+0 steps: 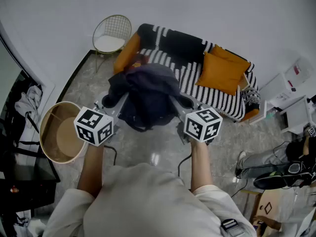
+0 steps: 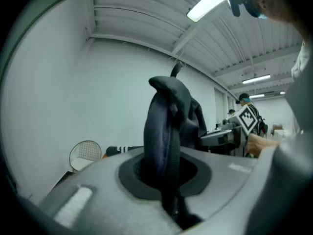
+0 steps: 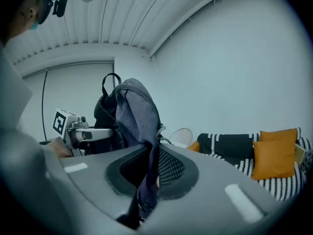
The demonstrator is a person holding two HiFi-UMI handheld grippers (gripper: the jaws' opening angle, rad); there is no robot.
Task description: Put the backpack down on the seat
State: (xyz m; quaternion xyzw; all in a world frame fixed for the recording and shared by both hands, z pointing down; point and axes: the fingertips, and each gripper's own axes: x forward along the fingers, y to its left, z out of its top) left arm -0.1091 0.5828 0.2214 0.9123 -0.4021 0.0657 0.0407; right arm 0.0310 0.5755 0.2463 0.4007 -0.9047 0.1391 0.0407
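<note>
Step in hand, as judged: carry to seat. Both grips wanted keeping level, load lowered fully before release.
- Left gripper [image 1: 112,102], right gripper [image 1: 183,107]: forearms extended side by side; each pair of jaws pinched backpack [image 1: 145,95] fabric.
- Backpack: hung between them above floor, at 12 o'clock.
- Striped sofa [image 1: 195,78]: beyond, at 1 o'clock.

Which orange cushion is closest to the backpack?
The orange cushion at the sofa's left end, beside the wire chair. The backpack overlaps it in the head view; the other orange cushions sit at the sofa's right end.
</note>
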